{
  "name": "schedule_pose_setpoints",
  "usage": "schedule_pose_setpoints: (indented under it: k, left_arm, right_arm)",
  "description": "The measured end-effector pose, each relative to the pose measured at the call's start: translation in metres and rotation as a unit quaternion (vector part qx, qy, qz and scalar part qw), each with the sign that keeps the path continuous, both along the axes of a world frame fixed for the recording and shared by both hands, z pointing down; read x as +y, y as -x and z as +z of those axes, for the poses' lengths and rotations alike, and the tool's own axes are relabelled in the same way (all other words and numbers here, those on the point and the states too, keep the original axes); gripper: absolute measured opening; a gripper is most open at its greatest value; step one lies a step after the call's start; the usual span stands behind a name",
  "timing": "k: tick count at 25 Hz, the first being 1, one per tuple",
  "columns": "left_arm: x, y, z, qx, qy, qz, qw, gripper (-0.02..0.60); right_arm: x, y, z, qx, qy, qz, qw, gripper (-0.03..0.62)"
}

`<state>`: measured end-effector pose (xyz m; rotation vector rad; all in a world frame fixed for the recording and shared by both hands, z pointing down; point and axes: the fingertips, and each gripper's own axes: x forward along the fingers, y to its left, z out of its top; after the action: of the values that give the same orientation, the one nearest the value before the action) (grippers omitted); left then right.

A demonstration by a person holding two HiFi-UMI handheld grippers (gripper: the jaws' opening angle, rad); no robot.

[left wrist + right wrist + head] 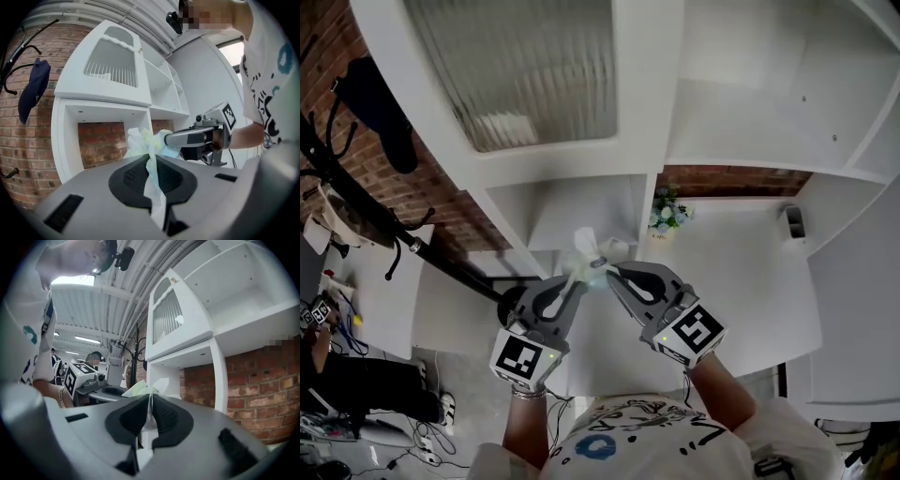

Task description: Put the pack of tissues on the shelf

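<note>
The pack of tissues (592,258), pale and crinkly in a thin wrapper, hangs in the air between both grippers in front of the white shelf unit (581,173). My left gripper (577,279) is shut on the wrapper's left end and my right gripper (613,274) on its right end. In the left gripper view the wrapper (149,149) runs pinched between the jaws of the left gripper (152,158), with the right gripper's fingers (187,137) clamped on its far side. In the right gripper view a thin fold of the pack (151,389) stands between the closed jaws of the right gripper (150,398).
An open shelf bay (572,211) lies just beyond the pack, and a brick wall (101,143) shows behind it. A small flower pot (667,217) and a grey object (794,221) stand on the white counter (741,281) at right. A coat rack with a dark cap (380,112) stands at left.
</note>
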<state>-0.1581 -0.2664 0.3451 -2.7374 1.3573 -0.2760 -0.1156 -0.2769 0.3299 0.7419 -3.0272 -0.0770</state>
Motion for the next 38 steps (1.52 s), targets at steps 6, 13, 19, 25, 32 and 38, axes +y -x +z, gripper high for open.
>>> schedule_pose_setpoints:
  k: [6, 13, 19, 25, 32, 38]
  left_arm:
    - [-0.037, 0.019, 0.009, 0.010, 0.000, 0.004, 0.9999, 0.029]
    - [-0.076, 0.034, 0.024, 0.010, 0.017, -0.010, 0.9998, 0.029]
    - [-0.104, 0.048, 0.040, 0.020, 0.028, -0.026, 0.9991, 0.029]
    - [-0.120, 0.053, 0.062, 0.013, 0.041, -0.037, 0.9984, 0.029]
    - [-0.133, 0.054, 0.065, 0.024, 0.027, -0.053, 0.9979, 0.029]
    - [-0.137, 0.053, 0.066, 0.016, 0.019, -0.071, 0.9972, 0.032]
  right_arm:
    - [-0.038, 0.017, 0.011, 0.005, 0.006, 0.038, 0.999, 0.032]
    - [-0.076, 0.032, 0.024, 0.018, 0.015, 0.077, 0.997, 0.032]
    - [-0.101, 0.044, 0.041, 0.025, 0.018, 0.090, 0.995, 0.032]
    - [-0.117, 0.047, 0.056, 0.035, 0.025, 0.111, 0.993, 0.032]
    - [-0.128, 0.046, 0.066, 0.024, 0.028, 0.129, 0.991, 0.032]
    - [-0.136, 0.045, 0.077, 0.033, 0.056, 0.164, 0.984, 0.034]
